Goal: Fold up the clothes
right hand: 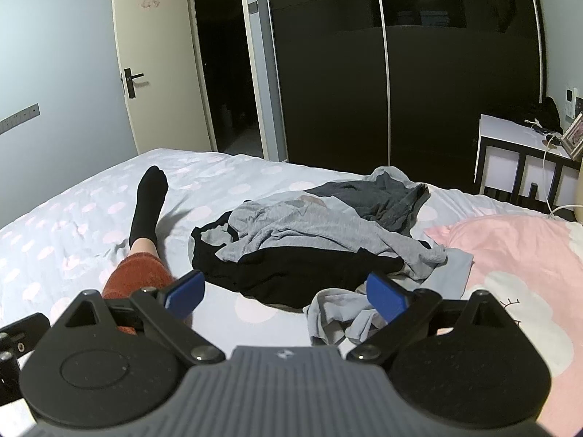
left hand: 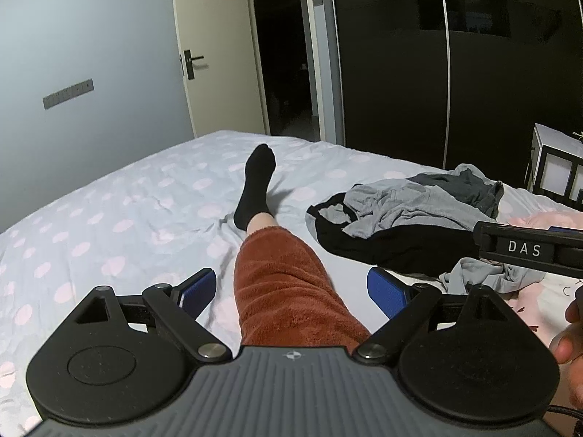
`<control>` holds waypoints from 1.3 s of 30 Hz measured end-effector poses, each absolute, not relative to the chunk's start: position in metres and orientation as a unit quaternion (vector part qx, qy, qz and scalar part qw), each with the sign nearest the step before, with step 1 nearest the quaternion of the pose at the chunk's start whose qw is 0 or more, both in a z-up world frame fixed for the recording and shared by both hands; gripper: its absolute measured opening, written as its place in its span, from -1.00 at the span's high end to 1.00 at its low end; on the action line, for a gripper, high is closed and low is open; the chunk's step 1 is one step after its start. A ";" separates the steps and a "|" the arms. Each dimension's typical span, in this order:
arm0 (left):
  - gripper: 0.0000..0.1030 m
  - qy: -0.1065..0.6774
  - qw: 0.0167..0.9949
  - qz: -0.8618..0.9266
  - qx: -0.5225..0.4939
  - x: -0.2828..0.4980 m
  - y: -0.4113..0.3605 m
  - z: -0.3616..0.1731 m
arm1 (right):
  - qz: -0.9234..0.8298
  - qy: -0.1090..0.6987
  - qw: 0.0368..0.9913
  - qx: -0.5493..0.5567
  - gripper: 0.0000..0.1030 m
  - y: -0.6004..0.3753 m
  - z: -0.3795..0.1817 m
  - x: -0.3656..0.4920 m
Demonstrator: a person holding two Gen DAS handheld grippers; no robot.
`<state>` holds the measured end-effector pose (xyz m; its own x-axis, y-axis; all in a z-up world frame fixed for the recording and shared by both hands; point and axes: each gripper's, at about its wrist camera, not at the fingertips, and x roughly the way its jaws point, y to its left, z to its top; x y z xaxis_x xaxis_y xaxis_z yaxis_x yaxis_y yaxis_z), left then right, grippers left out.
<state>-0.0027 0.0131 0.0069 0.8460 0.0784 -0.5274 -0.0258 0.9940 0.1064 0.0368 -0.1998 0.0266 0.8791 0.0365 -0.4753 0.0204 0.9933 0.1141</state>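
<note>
Both grippers, left (left hand: pixel 291 289) and right (right hand: pixel 286 293), gape wide, holding nothing. Bed (right hand: pixel 73 211) carries the clothes pile (right hand: pixel 309 229) right of the leg (left hand: pixel 284 284); small grey garment (right hand: pixel 339 313) lies nearest.

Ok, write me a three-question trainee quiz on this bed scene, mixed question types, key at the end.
1. True or false: the left gripper is shut on a garment.
2. Multiple choice: the small light grey garment lies nearest to which thing? A) the black sock B) the right gripper C) the door handle
3. Fill in: in the clothes pile, the grey top lies over a ______ garment.

Key: 1. False; its jaws stand wide open with the person's rust-coloured trouser leg showing between them. 2. B. 3. black.
</note>
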 end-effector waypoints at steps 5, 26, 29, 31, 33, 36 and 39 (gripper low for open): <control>-1.00 0.288 0.956 0.024 0.041 0.000 0.017 0.006 | 0.009 0.248 0.967 0.053 -0.88 -0.199 0.025 0.039; -1.00 0.319 0.946 0.033 0.045 0.044 0.039 0.002 | 0.059 0.244 0.967 0.032 -0.88 -0.195 0.012 0.092; -1.00 0.325 0.944 0.039 0.047 0.055 0.047 -0.001 | 0.072 0.241 0.967 0.035 -0.88 -0.195 0.006 0.116; -1.00 0.332 0.941 0.046 0.048 0.063 0.054 -0.005 | 0.078 0.242 0.967 0.026 -0.88 -0.196 0.001 0.136; -1.00 0.338 0.938 0.055 0.048 0.070 0.062 -0.008 | 0.087 0.244 0.966 0.017 -0.86 -0.198 -0.005 0.157; -1.00 0.352 0.933 0.069 0.042 0.082 0.079 -0.014 | 0.096 0.254 0.962 -0.007 -0.86 -0.201 -0.018 0.196; -1.00 0.363 0.927 0.094 0.028 0.094 0.097 -0.019 | 0.094 0.270 0.957 -0.036 -0.82 -0.204 -0.031 0.236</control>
<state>0.0937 0.0970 -0.0186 0.7191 0.1948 -0.6671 -0.1536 0.9807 0.1208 0.2360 -0.2044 -0.0314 0.8359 0.1610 -0.5247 -0.2001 0.9796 -0.0181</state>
